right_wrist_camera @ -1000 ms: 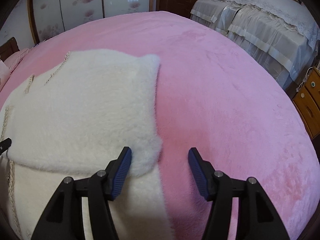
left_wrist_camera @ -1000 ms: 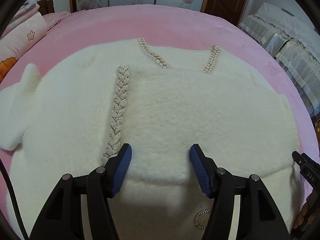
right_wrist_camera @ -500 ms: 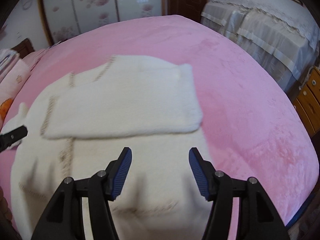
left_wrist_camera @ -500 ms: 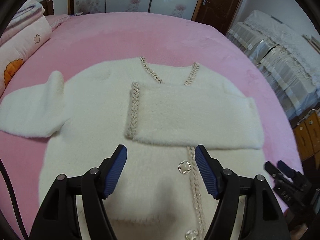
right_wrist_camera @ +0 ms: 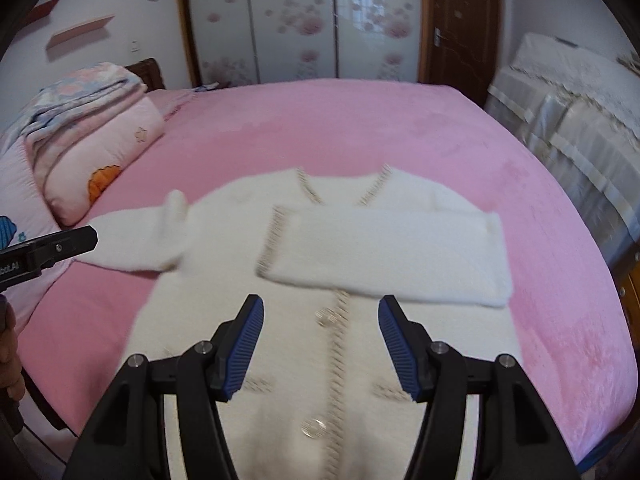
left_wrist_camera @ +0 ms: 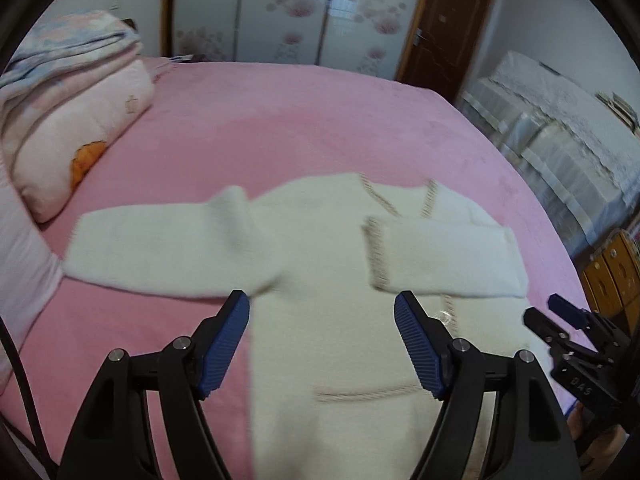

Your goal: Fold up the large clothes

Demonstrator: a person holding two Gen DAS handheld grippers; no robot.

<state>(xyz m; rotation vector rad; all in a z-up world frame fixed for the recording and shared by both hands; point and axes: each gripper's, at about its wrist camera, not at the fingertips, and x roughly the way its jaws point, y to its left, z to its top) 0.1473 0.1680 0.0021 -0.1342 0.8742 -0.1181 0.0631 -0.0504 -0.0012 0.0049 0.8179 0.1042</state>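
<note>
The pink bed (right_wrist_camera: 360, 128) fills most of both views, and the white cardigan (right_wrist_camera: 328, 344) lies flat on it, front side up, with its hem toward the cameras and its neck toward the wardrobe (right_wrist_camera: 300, 20). A stack of folded bedding (left_wrist_camera: 72, 120) sits at the head of the bed on the left, well apart from the cardigan. From how things lie, I judge that about 1 of the several folds is done: the right sleeve (right_wrist_camera: 384, 256) is already laid across the chest, its cuff with the braided trim reaching near the button line. The left sleeve (left_wrist_camera: 160, 248) is not yet folded; it stretches out sideways on the bed toward the bedding. After it, the body must likely be folded too, so most of the work is left. The left gripper (left_wrist_camera: 322, 344) hangs above the lower part of the cardigan and its jaws are opening, with nothing between them. The right gripper (right_wrist_camera: 321, 346) hangs above the button line, its fingers (right_wrist_camera: 246, 346) spread apart and empty, touching no cloth. 2 round buttons (right_wrist_camera: 325, 316) show on the front band, between and below the right gripper's fingers.
</note>
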